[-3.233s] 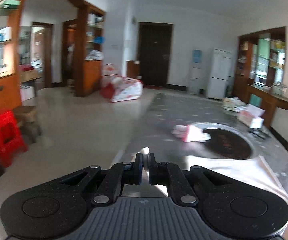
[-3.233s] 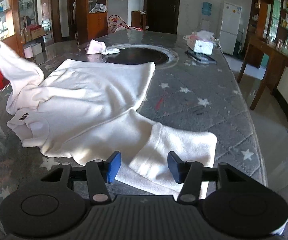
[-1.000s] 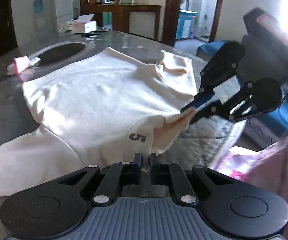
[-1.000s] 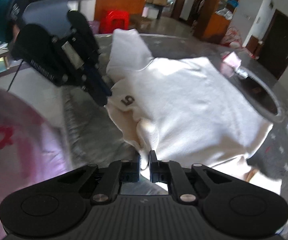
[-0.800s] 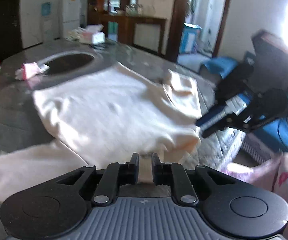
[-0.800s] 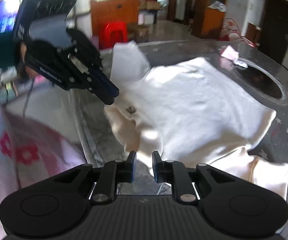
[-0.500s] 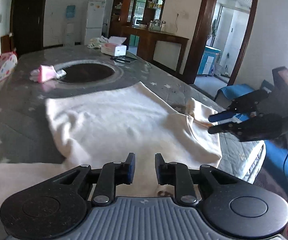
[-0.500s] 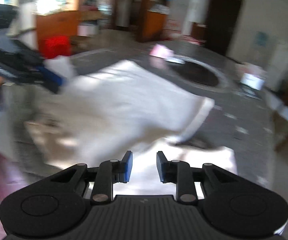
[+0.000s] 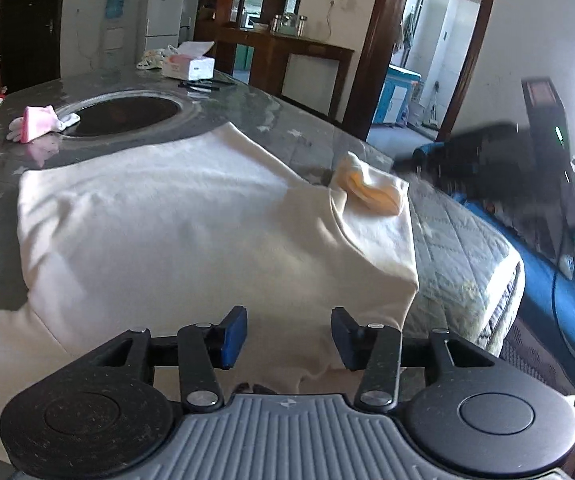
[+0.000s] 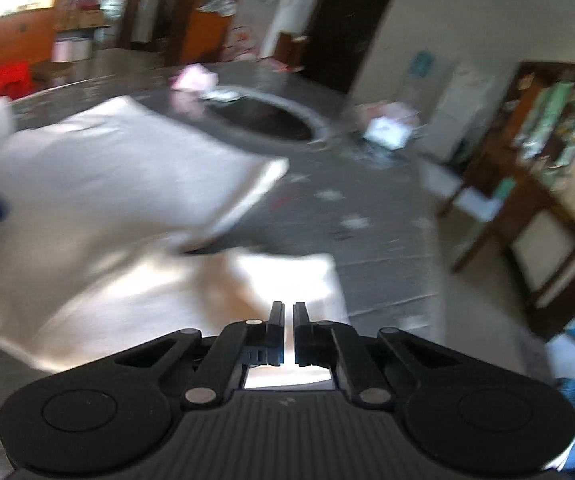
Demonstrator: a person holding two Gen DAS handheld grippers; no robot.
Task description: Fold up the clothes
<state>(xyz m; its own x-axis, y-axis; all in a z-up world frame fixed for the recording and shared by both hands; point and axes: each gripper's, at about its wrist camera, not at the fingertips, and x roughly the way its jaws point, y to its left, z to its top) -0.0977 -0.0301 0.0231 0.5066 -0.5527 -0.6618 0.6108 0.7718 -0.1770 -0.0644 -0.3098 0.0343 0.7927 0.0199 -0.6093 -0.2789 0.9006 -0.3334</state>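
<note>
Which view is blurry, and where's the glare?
Right wrist view is motion-blurred throughout; only the right gripper stays crisp, and sunlight blows out the sleeve ahead of it. Left wrist view is sharp on the sweatshirt, with window glare at its right edge.

The shirt (image 9: 175,216) is cream white, with a yellow-orange inside at its cuff (image 9: 371,194) at 2 o'clock. The table (image 9: 271,116) is grey with little white stars and a black round hole (image 9: 123,116) at 11 o'clock. The cloth (image 9: 35,126) by the hole is pink and white. The left gripper (image 9: 287,336) is black with blue pads (image 9: 233,336).
</note>
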